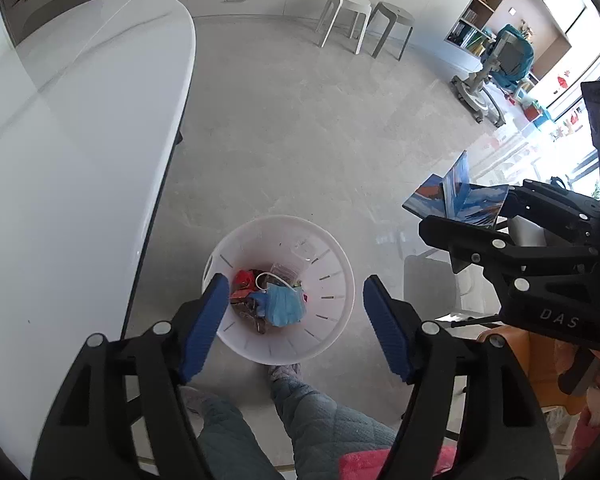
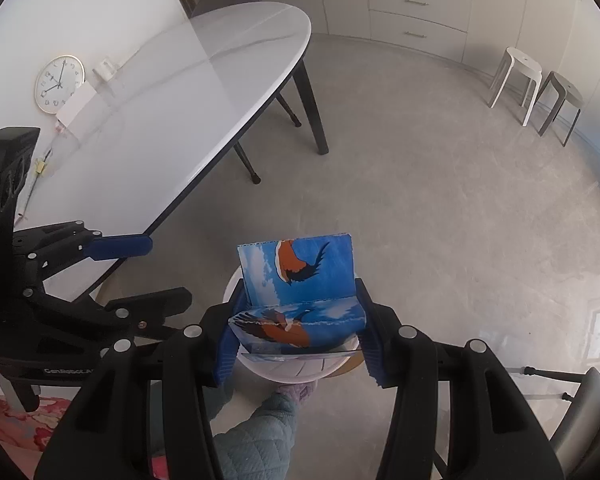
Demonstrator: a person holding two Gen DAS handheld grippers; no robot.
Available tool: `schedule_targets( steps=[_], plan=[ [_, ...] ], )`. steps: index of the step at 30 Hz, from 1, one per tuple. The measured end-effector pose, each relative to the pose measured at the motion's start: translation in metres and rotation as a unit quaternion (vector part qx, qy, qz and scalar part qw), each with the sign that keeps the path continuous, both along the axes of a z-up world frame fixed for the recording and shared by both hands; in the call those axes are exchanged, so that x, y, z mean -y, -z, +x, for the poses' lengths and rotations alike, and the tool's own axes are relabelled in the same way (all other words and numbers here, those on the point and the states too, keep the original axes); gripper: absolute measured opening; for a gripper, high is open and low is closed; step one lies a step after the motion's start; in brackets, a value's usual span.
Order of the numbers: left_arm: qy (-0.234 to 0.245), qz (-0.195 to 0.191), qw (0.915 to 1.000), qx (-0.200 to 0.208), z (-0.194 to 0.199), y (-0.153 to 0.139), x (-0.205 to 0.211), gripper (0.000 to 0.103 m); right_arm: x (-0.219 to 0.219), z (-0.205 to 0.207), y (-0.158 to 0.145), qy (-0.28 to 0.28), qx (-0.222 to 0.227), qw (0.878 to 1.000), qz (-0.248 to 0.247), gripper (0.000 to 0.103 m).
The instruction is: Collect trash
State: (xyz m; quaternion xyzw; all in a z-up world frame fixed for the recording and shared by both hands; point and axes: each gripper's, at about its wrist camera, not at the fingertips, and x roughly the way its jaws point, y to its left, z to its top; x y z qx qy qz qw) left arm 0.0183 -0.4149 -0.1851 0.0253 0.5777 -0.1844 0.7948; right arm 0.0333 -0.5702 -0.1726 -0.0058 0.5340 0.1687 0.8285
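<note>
A white waste bin (image 1: pixel 332 320) stands on the floor and holds a blue face mask (image 1: pixel 286 304), red wrappers and clear plastic. My left gripper (image 1: pixel 296 320) is open and empty right above the bin. My right gripper (image 2: pixel 296 328) is shut on a blue carton with a bird print (image 2: pixel 300 276), its flap open; it hangs over the bin's rim (image 2: pixel 300 370). The carton also shows in the left wrist view (image 1: pixel 460 196), to the right of the bin and higher.
A white oval table (image 1: pixel 72 140) stands left of the bin, with a clock (image 2: pixel 59 84) and small items on its far end. Two stools (image 1: pixel 364 24) stand by the cabinets. The person's legs and slippers (image 1: pixel 284 372) are just behind the bin.
</note>
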Motion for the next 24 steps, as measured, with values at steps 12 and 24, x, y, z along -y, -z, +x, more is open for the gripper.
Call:
schedule_targets(
  steps=[12,24],
  plan=[
    [-0.031,0.002,0.9992,0.023,0.002,-0.029,-0.022,0.078,-0.008,0.012,0.029,-0.003,-0.021,1.0,0.005,0.052],
    [-0.061,0.02,0.9977,0.022,0.001,-0.034,-0.044,0.079,-0.043,0.021,0.09,-0.025,-0.067,0.997,-0.025,0.081]
  ],
)
